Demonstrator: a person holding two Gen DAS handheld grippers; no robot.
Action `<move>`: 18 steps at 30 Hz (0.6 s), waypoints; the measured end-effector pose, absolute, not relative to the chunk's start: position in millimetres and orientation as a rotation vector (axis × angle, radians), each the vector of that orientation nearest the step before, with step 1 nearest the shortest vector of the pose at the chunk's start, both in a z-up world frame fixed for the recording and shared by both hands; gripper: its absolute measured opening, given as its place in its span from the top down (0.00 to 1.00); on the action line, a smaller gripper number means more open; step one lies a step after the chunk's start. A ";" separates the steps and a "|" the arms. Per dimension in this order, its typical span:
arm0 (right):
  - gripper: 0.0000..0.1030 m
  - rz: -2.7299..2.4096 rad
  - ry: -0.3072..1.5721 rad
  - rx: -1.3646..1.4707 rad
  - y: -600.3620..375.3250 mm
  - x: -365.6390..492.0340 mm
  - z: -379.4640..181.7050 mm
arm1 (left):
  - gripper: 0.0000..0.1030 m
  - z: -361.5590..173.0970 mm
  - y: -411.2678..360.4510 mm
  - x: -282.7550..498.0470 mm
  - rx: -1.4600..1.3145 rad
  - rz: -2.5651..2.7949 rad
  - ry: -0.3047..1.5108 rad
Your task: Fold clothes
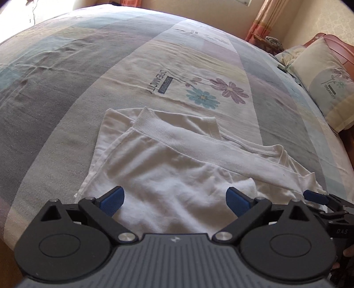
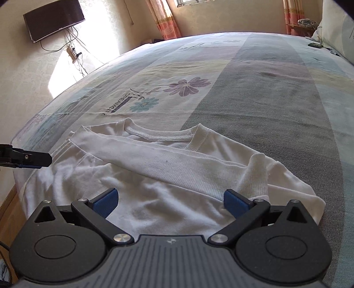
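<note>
A white long-sleeved top (image 1: 177,168) lies partly folded on the bed, neckline facing away, with one sleeve laid slantwise across its body. My left gripper (image 1: 174,200) is open just above the near hem, nothing between its blue pads. In the right wrist view the same white top (image 2: 172,177) fills the lower middle, its sleeve cuff turned up at the right. My right gripper (image 2: 169,202) is open over the near edge and holds nothing. The right gripper's tip (image 1: 316,198) shows at the left view's right edge; the left gripper's tip (image 2: 33,159) at the right view's left edge.
The bed carries a patchwork sheet (image 1: 137,73) with printed flowers (image 1: 216,92) and lettering. Pillows (image 1: 325,82) lean on a reddish headboard at the right. A wall-mounted screen (image 2: 54,18) with cables, curtains (image 2: 164,18) and a wooden floor (image 2: 8,208) lie beyond the bed's edge.
</note>
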State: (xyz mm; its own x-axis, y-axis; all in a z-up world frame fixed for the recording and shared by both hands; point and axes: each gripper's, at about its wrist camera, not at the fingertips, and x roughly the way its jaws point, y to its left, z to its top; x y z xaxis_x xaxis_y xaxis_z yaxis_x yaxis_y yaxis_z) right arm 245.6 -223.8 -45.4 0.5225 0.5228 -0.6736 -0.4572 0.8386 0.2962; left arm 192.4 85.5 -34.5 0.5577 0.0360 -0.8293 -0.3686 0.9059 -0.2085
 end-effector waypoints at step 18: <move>0.00 0.527 0.875 0.034 -258.6 205.0 -31.1 | 0.07 -21.0 60.9 222.4 -0.307 0.147 0.874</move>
State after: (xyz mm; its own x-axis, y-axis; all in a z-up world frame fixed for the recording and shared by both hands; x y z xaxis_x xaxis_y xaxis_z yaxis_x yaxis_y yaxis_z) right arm 205.0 -258.6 -31.1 0.5224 0.4532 -0.7223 -0.4260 0.8725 0.2393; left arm 222.4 60.9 -21.0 0.6354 0.0021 -0.7722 -0.2514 0.9461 -0.2043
